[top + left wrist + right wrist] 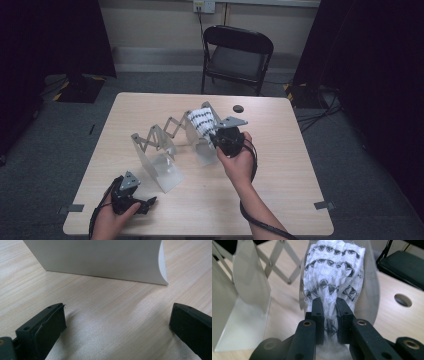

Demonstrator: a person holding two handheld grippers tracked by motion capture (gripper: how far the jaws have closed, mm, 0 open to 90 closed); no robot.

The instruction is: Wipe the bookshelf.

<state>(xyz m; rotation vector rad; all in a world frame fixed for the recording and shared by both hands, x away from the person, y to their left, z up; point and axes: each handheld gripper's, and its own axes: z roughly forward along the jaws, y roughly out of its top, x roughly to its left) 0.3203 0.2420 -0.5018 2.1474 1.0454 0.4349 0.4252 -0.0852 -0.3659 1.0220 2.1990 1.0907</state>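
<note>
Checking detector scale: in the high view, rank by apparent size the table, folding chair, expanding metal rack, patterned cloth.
1. table
2. folding chair, though farther from the camera
3. expanding metal rack
4. patterned cloth, clamped in the right hand-held gripper

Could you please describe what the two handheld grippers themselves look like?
Both the left gripper and the right gripper are black, each topped by a grey three-cornered plate and trailing a black cable. Their two jaws are flat black blocks with screw holes; brass-coloured bushings show on the right one.
</note>
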